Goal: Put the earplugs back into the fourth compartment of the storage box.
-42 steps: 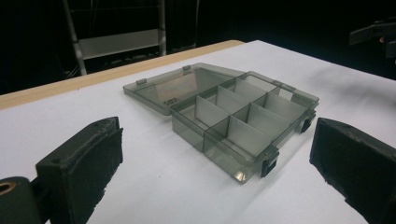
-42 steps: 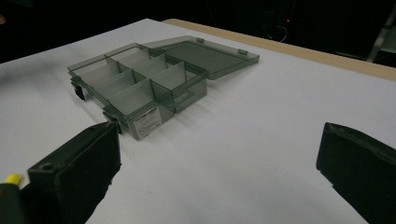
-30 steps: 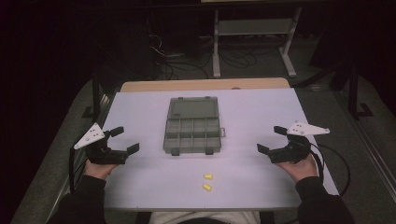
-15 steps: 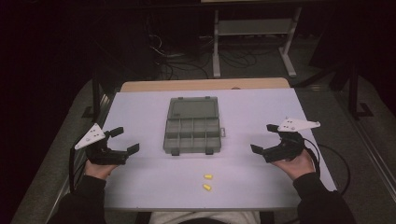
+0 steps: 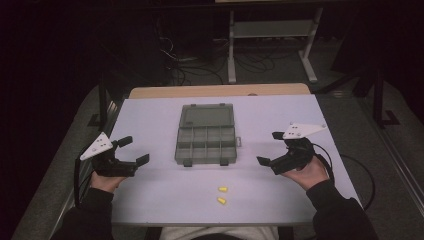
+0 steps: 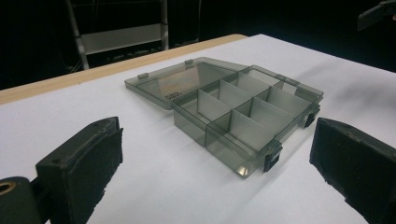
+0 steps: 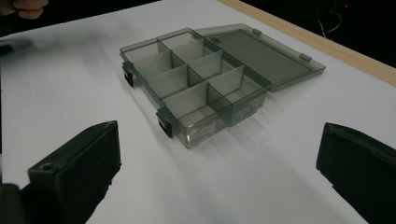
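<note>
On the white table point(image 5: 150, 200), my left gripper point(image 5: 131, 151) and right gripper point(image 5: 270, 148), both spread, should approach the two yellow pieces point(image 5: 222, 194) at lower centre slowly, below the open box point(image 5: 206, 135).

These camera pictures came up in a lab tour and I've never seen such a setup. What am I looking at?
A person at a table holds a hand-held gripping tool in each hand: the left tool and the right tool. One picture looks down from above; the other two come from cameras riding on each tool, looking past its own black jaws. On the table lie an open compartment box, its lid folded back, and two small yellow pieces. Both tools are open and hold nothing.
</note>
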### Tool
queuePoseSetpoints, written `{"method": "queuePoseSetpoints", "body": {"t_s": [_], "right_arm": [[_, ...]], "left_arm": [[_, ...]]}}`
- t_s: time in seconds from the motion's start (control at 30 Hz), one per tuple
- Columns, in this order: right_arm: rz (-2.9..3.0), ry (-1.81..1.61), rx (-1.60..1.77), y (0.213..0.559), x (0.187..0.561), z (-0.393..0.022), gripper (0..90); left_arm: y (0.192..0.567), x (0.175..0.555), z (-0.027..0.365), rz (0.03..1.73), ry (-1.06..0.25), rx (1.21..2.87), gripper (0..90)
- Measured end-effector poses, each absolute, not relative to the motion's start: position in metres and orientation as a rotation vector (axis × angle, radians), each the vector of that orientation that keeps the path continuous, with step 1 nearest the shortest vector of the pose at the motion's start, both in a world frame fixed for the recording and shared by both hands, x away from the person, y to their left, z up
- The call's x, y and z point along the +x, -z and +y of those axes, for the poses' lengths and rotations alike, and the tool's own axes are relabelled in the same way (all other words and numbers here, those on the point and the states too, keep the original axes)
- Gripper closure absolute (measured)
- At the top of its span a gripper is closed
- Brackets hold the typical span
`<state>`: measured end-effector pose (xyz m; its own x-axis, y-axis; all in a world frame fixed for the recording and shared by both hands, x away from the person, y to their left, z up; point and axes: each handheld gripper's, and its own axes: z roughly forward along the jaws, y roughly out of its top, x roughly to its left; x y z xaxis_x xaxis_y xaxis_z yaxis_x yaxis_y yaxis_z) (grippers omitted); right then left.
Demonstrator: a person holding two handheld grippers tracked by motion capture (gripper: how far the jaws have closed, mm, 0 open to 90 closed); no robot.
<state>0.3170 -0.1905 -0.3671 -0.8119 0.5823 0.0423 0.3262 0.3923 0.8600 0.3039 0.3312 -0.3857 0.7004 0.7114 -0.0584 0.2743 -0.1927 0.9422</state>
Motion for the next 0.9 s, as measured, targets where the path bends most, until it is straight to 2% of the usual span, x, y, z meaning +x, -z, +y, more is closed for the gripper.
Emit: {"method": "queuePoseSetpoints", "body": {"t_s": [0.9], "right_arm": [[2.573, -1.293, 0.658, 0.368, 0.315, -0.141, 0.0]], "left_arm": [[0.386, 0.304, 0.332, 0.785, -0.476, 1.765, 2.2]]}}
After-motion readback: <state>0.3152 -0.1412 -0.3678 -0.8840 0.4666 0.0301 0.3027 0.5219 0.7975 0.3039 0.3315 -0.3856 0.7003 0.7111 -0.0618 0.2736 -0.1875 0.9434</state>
